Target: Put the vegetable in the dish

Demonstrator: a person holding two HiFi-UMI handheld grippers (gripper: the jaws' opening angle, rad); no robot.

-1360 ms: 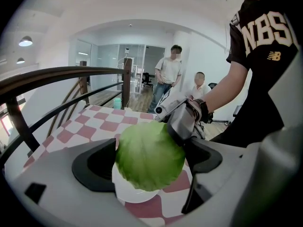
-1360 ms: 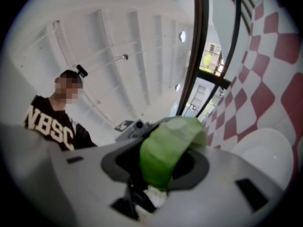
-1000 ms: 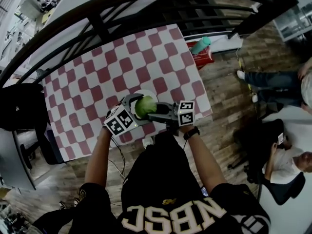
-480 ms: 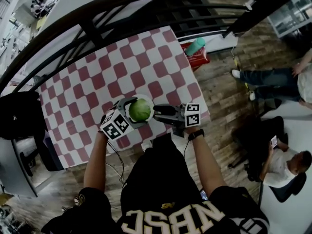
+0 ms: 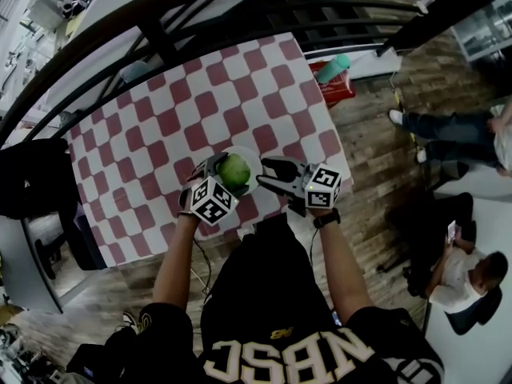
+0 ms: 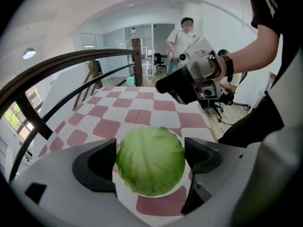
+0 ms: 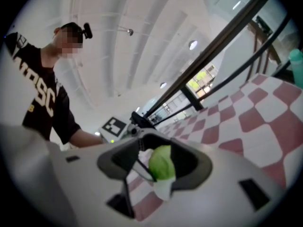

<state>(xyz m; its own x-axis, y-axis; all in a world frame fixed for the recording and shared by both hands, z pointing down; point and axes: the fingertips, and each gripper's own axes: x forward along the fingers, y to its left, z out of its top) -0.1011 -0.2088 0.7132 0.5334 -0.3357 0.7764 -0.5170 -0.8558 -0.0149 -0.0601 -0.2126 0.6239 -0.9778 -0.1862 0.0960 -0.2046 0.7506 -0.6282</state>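
Head view: left gripper [image 5: 225, 174] clamps the cabbage [image 5: 235, 169] over the white dish [image 5: 252, 157]. Just beside it, the right gripper [image 5: 277, 174] is empty, its jaws just opened wide. Beyond lie a red-and-white checked tablecloth [image 5: 160, 134] and a black railing [image 5: 156, 24]; wooden floor [image 5: 368, 138] at right.

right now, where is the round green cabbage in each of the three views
head view: the round green cabbage is at centre, gripped by the left gripper over the white dish.
left gripper view: lower centre, between the jaws.
right gripper view: lower centre, beyond the open right gripper.
shared landmark: the red-and-white checked tablecloth.
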